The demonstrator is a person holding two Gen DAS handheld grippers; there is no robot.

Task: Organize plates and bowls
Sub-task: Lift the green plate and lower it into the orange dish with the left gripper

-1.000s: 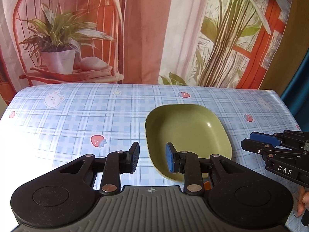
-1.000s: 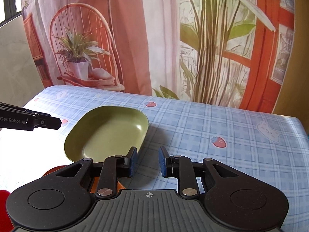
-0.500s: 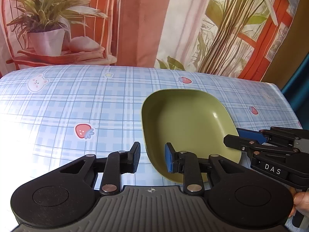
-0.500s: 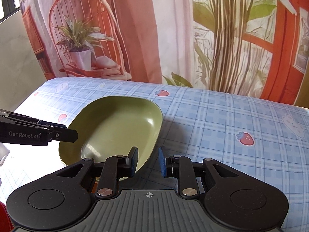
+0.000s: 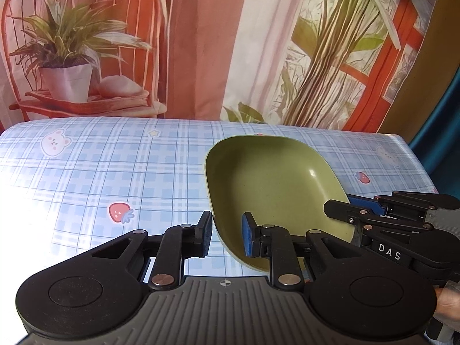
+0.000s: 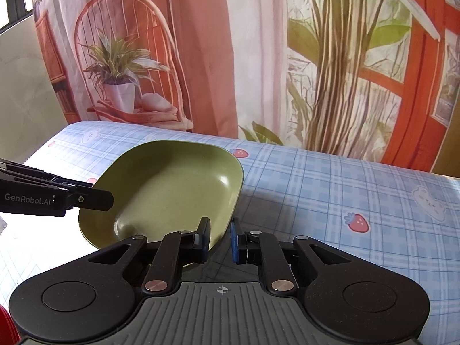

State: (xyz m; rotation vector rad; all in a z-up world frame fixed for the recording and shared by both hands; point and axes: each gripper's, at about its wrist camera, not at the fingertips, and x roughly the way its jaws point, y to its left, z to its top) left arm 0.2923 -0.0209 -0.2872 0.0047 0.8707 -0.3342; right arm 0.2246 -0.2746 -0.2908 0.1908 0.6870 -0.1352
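One green plate, squarish with rounded corners, and it's tilted, far edge up, near edge down low between two grippers. From the right wrist camera the same plate throws a dark shadow on the cloth to its right, so it looks raised off the table at that side.

Two grippers in play. The left gripper has the plate's near-left rim running between its two fingers: the black finger sits outside the rim, the blue pad inside the dish. Its jaws have just been closing, with the rim between them, though whether the pads press the rim yet I cannot tell. The right gripper straddles the near-right rim the same way, one finger over the inner surface, the blue pad outside, and its jaws have just been closing too. They stand narrow now, clamped on the plate's edge.

Each gripper shows in the other's camera: the right one reaches in from the right, its tips at the plate's edge, and the left one comes in from the left.

Beneath it all, one table under a blue plaid cloth printed with strawberries and bears. At the bottom left corner of the right view, a sliver of something red, too cut off to name. Behind the table hangs one printed backdrop of a chair, a potted plant and a window.
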